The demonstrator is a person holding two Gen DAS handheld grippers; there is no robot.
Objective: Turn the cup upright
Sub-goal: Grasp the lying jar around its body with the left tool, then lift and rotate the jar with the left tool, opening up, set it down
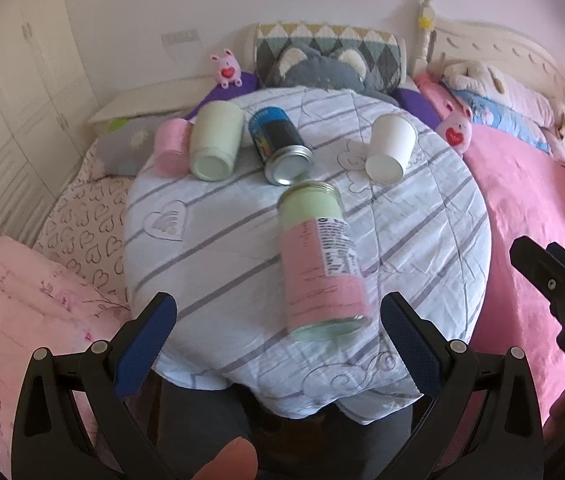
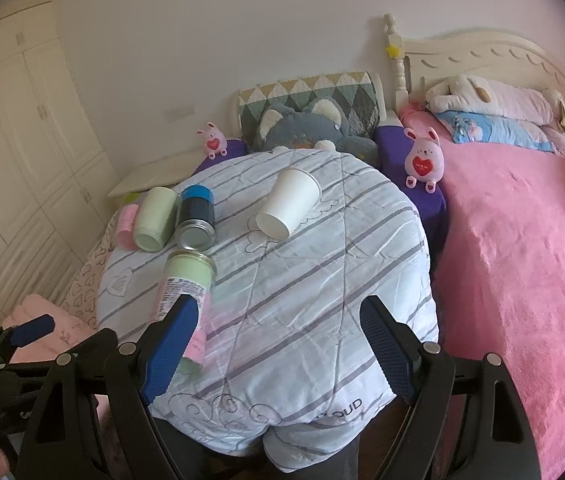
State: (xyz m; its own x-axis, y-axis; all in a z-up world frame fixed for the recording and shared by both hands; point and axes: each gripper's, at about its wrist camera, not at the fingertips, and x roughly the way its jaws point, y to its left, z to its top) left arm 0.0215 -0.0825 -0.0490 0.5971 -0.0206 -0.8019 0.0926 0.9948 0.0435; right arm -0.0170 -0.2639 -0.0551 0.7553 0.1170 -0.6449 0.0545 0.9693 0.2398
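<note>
The right claw's finger (image 2: 170, 344) hides the jar's (image 2: 186, 280) lower half.

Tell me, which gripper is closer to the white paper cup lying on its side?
Right, though only slightly. The right gripper faces the white paper cup almost straight ahead across the cloth. The left gripper sits further left, behind the pink-labelled jar, with the cup off to its right.

Cup (image 2: 288, 203): plain white paper.
Jar (image 1: 320, 256): pale green, pink label — black print on a white patch.
Can (image 1: 278, 140): black, blue end, silver base.
Quilt (image 2: 322, 280): white with grey-lilac stripes — stitched outline motifs.
Bedspread (image 2: 522, 280): bright pink.
Finger pads (image 2: 386, 348): blue, textured, on black arms.
</note>
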